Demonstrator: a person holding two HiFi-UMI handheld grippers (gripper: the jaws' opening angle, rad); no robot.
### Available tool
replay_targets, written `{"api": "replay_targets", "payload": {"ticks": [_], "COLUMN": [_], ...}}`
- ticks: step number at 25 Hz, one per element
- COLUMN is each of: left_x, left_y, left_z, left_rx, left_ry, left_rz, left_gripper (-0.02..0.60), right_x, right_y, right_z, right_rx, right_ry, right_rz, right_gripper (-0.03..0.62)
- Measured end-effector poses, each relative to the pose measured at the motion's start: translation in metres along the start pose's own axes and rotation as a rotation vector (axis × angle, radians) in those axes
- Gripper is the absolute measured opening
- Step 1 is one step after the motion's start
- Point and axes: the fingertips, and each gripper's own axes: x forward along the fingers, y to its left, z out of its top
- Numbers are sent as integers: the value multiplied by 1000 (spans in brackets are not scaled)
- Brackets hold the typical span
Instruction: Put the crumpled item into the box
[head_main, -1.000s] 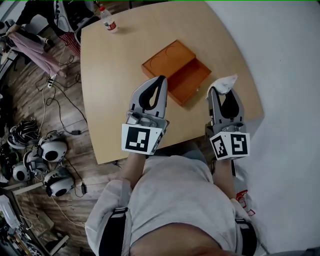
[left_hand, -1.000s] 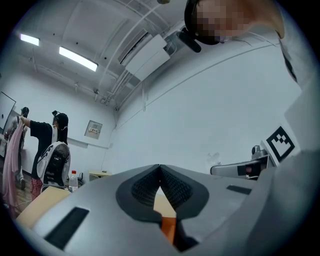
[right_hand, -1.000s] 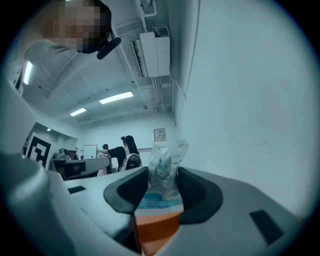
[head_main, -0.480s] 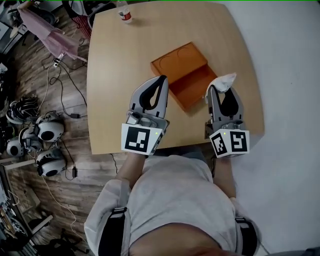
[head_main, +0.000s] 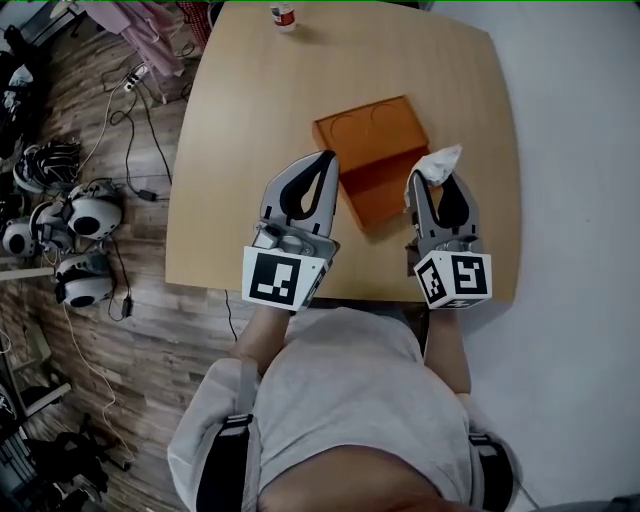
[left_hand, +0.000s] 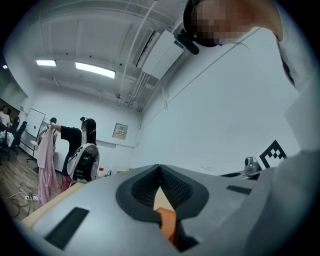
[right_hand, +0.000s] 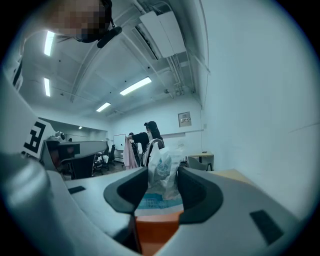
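The right gripper (head_main: 432, 182) has its jaws wide apart but pressed on the crumpled item (head_main: 441, 162). It's a white scrunched bag w/ blue print, it fills the gap btwn the jaws & pokes out past the tips. The left gripper (head_main: 324, 160) is closed, tips together, nothing in it. The box (head_main: 372, 192) is orange & lies open on the table, just beside the right gripper's tips, on their left, btwn the two grippers. Its long side runs away from the person, a bit slanted: open tray near, lid part w/ two rings further off. The right hand is nearer, so I think a small move left & down would do it. The table (head_main: 240, 120) is pale wood, w/ a bottle (head_main: 283, 14) at the far edge. Left of it is a wood floor (head_main: 150, 400) w/ cables & round headsets (head_main: 85, 215). Other ppl stand far off in the room
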Motion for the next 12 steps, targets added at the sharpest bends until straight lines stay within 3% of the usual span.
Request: {"api": "replay_targets", "payload": {"ticks": [12], "left_x": [14], "left_y": [-3], "left_z": [-7], "left_rx": [3], "left_ry": [11], "left_rz": [161], "left_gripper": [14], "right_x": [36], "right_y": [-22], "right_z": [-56], "right_rx": [-41], "right_ry": [191], "right_rz": [158], "right_gripper": [176]}}
